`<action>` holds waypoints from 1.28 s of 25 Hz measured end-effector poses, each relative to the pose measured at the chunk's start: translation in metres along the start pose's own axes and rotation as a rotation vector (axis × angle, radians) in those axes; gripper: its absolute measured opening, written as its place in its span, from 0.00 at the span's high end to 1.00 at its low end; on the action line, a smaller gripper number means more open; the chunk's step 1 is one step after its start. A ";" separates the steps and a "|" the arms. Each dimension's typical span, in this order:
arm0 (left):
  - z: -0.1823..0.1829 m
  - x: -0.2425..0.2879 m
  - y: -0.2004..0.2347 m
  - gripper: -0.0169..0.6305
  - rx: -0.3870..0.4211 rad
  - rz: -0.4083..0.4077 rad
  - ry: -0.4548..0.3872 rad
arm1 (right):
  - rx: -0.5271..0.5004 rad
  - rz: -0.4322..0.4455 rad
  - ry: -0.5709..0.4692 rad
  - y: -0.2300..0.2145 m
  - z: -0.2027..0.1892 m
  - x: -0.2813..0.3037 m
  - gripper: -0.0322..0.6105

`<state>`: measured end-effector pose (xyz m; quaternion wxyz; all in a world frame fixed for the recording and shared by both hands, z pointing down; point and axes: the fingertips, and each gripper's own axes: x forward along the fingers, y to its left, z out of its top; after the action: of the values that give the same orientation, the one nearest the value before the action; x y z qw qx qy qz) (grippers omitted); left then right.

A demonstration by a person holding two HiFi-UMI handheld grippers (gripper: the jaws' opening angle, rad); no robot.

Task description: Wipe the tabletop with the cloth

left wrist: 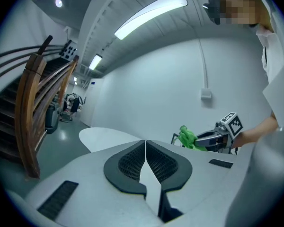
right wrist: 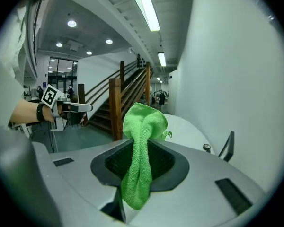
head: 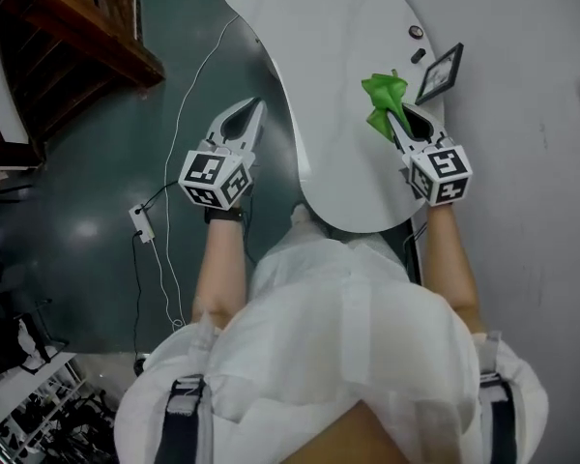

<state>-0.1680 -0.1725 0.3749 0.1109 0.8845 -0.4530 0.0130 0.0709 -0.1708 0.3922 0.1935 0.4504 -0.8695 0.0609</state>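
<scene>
Cloth [right wrist: 141,145]: green, bunched into a narrow fold and pinched between the jaws of the right tongs [right wrist: 143,141], which are closed on it. One end bulges beyond the jaw tips and the other hangs down toward the camera.

In the head view the cloth [head: 384,104] covers the tips of the right tongs [head: 396,119]. Whether it touches the white surface [head: 338,85] beneath cannot be told. The far end of the surface is cut off by the top edge of that view.

Left tongs [left wrist: 145,142]: jaws pressed together with nothing between them. In the head view the left tongs [head: 257,109] hang over the dark green floor [head: 97,220], just beside the left edge of the surface.

At the right side of the surface, near the pale wall [head: 541,114], a dark-framed panel [head: 440,72] stands tilted, and its face cannot be made out. A small round object [head: 416,32] and a small dark object [head: 419,55] lie near it, both too small to identify.

A wooden staircase [head: 77,37] is cut off at the upper left. A power strip [head: 141,222] on a white cable lies on the floor.
</scene>
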 end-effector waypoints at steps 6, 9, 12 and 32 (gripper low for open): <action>-0.054 0.017 0.028 0.94 -0.066 0.033 0.092 | 0.043 0.102 0.141 0.024 -0.044 0.103 0.83; -0.072 0.025 0.042 0.94 -0.101 0.071 0.124 | 0.035 0.157 0.188 0.042 -0.054 0.161 0.83; -0.088 0.038 0.051 0.94 -0.120 0.108 0.146 | 0.012 0.221 0.232 0.057 -0.066 0.219 0.83; -0.130 0.104 0.049 0.94 -0.159 0.190 0.199 | 0.045 0.045 0.412 -0.065 -0.168 0.248 0.82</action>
<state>-0.1356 -0.2561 0.5231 0.2232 0.8203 -0.5211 0.0752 0.0417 -0.3505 0.6389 0.3559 0.4132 -0.8197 0.1753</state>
